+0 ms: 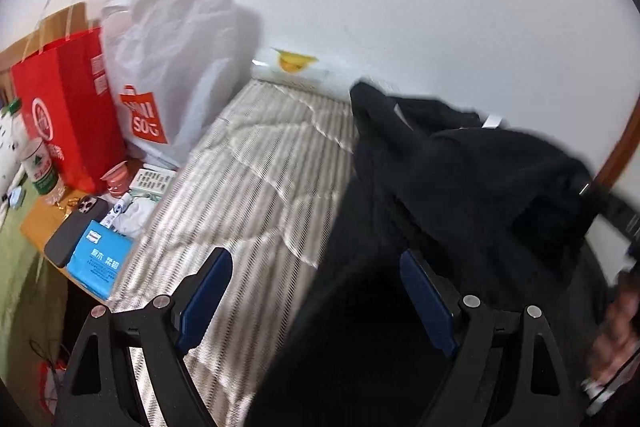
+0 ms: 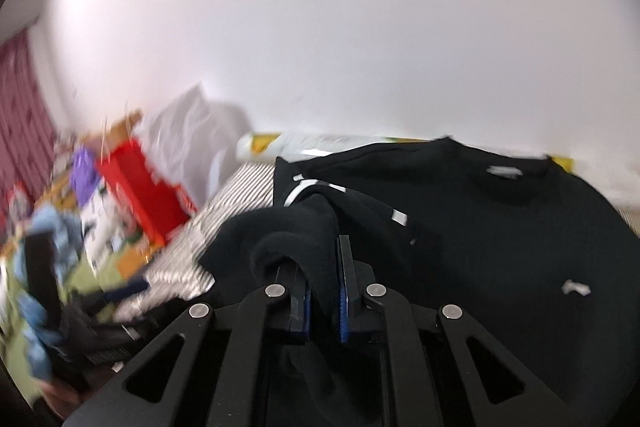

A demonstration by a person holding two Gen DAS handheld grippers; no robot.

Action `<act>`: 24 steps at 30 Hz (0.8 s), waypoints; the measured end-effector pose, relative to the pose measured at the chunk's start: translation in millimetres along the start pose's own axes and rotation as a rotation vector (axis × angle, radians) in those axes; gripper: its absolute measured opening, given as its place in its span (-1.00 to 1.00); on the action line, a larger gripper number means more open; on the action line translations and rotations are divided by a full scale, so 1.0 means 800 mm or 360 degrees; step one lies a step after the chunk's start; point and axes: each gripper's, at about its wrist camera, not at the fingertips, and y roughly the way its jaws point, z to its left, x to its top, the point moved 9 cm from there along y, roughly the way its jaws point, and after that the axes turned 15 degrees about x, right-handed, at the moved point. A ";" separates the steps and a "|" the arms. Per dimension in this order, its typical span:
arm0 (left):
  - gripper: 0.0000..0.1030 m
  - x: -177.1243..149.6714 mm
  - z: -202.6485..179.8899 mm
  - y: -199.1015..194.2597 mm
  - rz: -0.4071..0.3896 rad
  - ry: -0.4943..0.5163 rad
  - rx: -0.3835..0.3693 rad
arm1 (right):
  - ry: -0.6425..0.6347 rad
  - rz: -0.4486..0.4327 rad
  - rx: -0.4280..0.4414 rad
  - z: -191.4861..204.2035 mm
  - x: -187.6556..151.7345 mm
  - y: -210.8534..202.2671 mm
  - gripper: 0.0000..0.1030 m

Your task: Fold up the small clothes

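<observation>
The black garment (image 2: 460,227) lies on the bed (image 1: 256,163), spread over the striped cover toward the wall, with one bunched fold lifted off the heap. The right claw (image 2: 323,291) is clenched on that fold: cloth passes between its blue pads (image 2: 343,315) and drapes down over the left finger. The left claw (image 1: 316,291) stands released, jaws wide, nothing between them; the garment's near edge lies just to its right, overlapping the right finger, while bare bed cover shows under the left finger. The coming move, in my judgement, turns on that offset: the left claw must shift toward the garment to take a second hold, the right being already engaged. The garment's long axis appears to run from the claws toward the wall, though blur makes this uncertain. The right wrist view shows the grip itself and white marks on the cloth; the left wrist view does not show that grip, but shows the open stretch of bed and a red bag (image 1: 68,107) and white bag (image 1: 176,59) beside it.
</observation>
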 end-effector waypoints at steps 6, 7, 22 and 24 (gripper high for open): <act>0.65 -0.019 -0.012 0.015 0.0076 0.0114 0.0084 | 0.0227 -0.0166 -0.0066 -0.054 -0.006 -0.075 -0.81; 0.65 -0.021 -0.012 0.017 0.0098 0.0107 0.0081 | 0.0267 -0.0183 -0.0068 -0.063 -0.008 -0.082 -0.81; 0.65 -0.032 0.005 0.042 0.0187 0.0093 0.0208 | 0.0286 0.0025 -0.0359 -0.148 -0.109 -0.160 -0.20; 0.65 -0.032 0.006 0.043 0.0191 0.0089 0.0212 | 0.0213 0.0048 -0.0433 -0.149 -0.122 -0.178 -0.02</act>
